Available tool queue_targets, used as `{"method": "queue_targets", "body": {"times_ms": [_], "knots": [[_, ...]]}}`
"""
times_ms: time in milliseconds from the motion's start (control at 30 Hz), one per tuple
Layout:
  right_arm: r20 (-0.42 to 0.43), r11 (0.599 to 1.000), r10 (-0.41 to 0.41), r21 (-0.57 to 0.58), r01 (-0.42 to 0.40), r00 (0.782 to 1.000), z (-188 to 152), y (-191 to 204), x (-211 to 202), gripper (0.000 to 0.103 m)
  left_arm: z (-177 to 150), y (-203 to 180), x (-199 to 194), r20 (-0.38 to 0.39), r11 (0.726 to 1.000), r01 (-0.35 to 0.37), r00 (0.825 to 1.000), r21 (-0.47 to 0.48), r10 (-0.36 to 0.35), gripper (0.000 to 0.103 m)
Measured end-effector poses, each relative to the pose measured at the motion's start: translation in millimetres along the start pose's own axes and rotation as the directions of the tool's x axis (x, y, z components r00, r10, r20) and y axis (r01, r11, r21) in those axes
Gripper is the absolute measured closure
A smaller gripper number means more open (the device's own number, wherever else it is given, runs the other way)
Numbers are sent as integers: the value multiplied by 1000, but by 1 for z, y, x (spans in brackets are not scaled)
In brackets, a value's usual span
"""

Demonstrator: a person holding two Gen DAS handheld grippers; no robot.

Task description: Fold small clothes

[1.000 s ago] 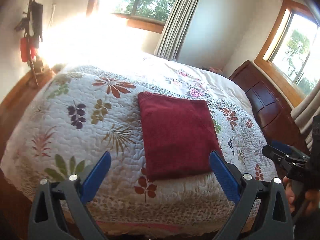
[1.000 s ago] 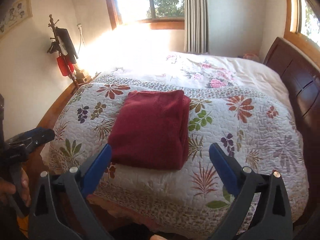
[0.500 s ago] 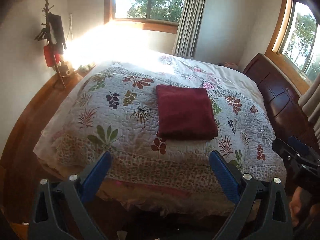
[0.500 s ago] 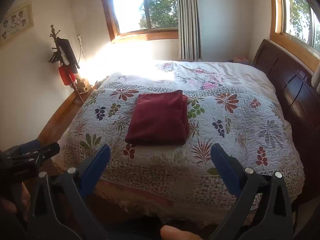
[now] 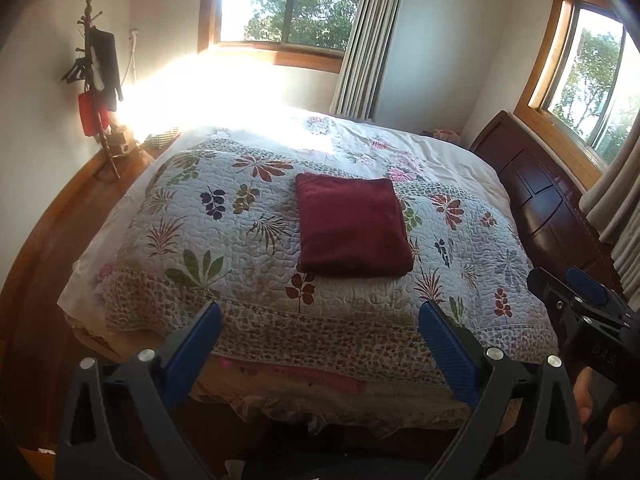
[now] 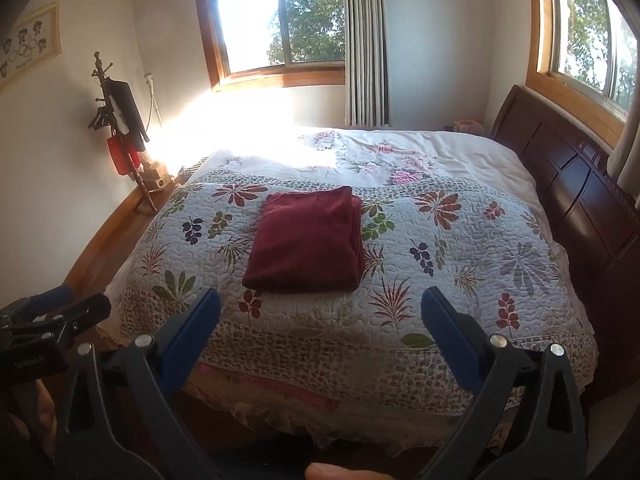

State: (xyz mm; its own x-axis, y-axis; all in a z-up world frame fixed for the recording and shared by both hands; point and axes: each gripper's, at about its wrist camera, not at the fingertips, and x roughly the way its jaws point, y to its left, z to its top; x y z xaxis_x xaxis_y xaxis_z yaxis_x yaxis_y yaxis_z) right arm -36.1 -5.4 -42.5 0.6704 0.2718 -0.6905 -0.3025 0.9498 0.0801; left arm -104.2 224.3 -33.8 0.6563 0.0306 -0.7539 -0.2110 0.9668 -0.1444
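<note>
A dark red garment [image 5: 352, 228] lies folded into a neat rectangle on the floral quilt [image 5: 224, 240], near the middle of the bed; the right wrist view shows the same garment [image 6: 308, 240] with its stacked layers at the right edge. My left gripper [image 5: 320, 320] hangs open off the foot of the bed, well short of the cloth, with nothing between its blue pads. Likewise my right gripper [image 6: 320, 308] is open and empty, back from the bed's edge. Each view catches the other gripper at its side, held by a hand.
A dark wooden headboard [image 6: 568, 184] runs along the bed's right side. A coat stand [image 6: 120, 128] with hanging items is in the left corner by the wall. Two windows and a curtain [image 6: 366, 44] lie behind. Wooden floor [image 5: 40, 280] borders the bed at left.
Both grippers have pulled back and up from the bed, so the folded garment looks smaller and farther away. Both stay open; the garment has not moved.
</note>
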Motion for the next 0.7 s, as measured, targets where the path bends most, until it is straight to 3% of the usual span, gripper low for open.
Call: {"method": "queue_targets", "body": {"times_ms": [700], "knots": [[14,999,-19,-30,19,1000,4,10,7,3,4,4,9,-26,1000,11,1000,-15,-11,4]]}}
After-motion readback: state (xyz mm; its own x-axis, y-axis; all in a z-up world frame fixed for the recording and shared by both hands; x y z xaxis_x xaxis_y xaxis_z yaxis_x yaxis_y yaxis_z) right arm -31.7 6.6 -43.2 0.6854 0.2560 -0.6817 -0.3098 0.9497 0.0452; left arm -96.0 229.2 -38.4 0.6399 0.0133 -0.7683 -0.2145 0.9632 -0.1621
